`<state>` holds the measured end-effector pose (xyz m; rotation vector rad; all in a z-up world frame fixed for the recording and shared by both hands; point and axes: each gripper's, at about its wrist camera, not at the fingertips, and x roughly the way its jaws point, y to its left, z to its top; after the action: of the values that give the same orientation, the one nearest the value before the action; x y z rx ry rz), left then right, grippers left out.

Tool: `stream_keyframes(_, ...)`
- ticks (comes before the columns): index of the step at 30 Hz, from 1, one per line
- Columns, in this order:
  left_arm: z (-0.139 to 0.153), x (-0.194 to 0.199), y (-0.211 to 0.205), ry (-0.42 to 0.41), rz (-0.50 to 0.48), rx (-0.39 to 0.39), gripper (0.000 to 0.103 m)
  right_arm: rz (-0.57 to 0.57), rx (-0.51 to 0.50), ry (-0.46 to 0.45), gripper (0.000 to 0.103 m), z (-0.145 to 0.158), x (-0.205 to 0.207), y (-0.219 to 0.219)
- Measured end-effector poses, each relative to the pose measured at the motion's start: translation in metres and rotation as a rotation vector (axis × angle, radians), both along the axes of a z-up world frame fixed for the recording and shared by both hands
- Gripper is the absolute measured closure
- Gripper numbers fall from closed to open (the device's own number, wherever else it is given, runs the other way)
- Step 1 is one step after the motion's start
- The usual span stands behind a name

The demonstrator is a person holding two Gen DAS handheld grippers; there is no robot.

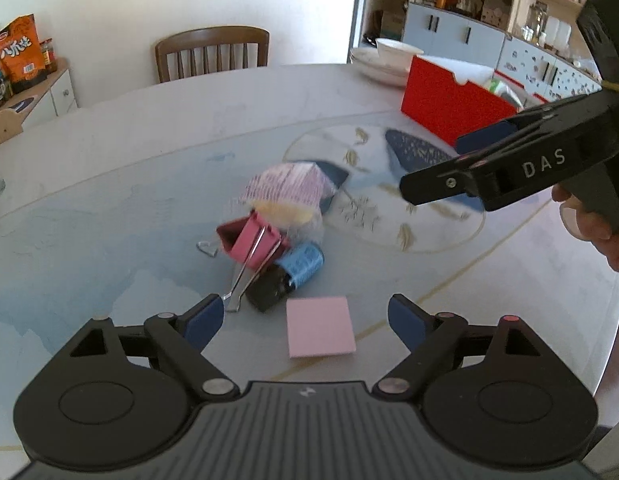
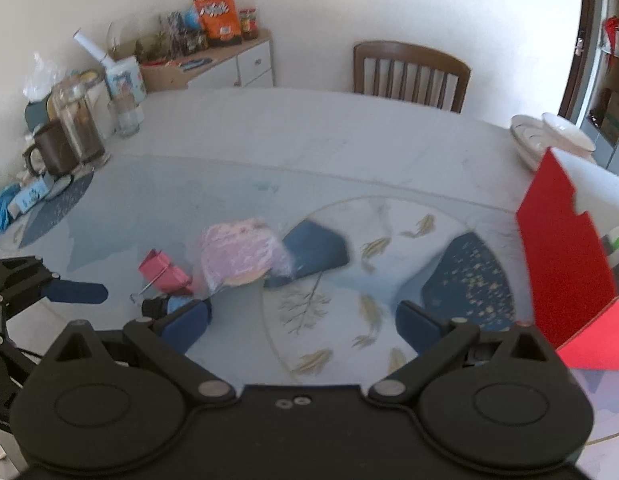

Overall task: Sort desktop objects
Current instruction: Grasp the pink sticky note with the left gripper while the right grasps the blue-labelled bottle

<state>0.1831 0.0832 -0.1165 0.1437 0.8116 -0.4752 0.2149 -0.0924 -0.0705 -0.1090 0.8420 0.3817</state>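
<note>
Pile: pink binder clip point(image 1: 253, 246), blue-labelled battery point(image 1: 299, 266) and a netted pink packet point(image 1: 287, 188) heaped mid-table point(image 1: 129, 152).
Pink notepad point(image 1: 320, 332): just beside pile.
Red box point(image 1: 449, 100): well apart.
Left hand-held gripper point(image 1: 305, 322): fingers apart, empty.
Right hand-held gripper point(image 2: 303, 324): fingers apart, empty.

Bare table point(image 1: 109, 184) left of clutter point(image 1: 269, 240)

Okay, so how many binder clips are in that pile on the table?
2 that I can see: a dark red one at the pile's left edge and a pink one leaning against it, beside the blue roll. The wrapped snack may hide others behind it.
</note>
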Motion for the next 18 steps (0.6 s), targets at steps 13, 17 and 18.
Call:
stream_keyframes(13, -0.032, -0.011, -0.009, 0.001, -0.006, 0.046, 0.014, 0.099, 0.011, 0.066, 0.007, -0.028, -0.004, 0.066)
stream_keyframes(17, -0.034, -0.013, -0.010, -0.012, -0.009, 0.046, 0.014, 0.112, 0.008, 0.097, 0.010, -0.034, 0.001, 0.084)
stream_keyframes(18, -0.034, -0.014, -0.011, -0.015, -0.012, 0.045, 0.014, 0.109, 0.005, 0.100, 0.011, -0.035, 0.002, 0.087)
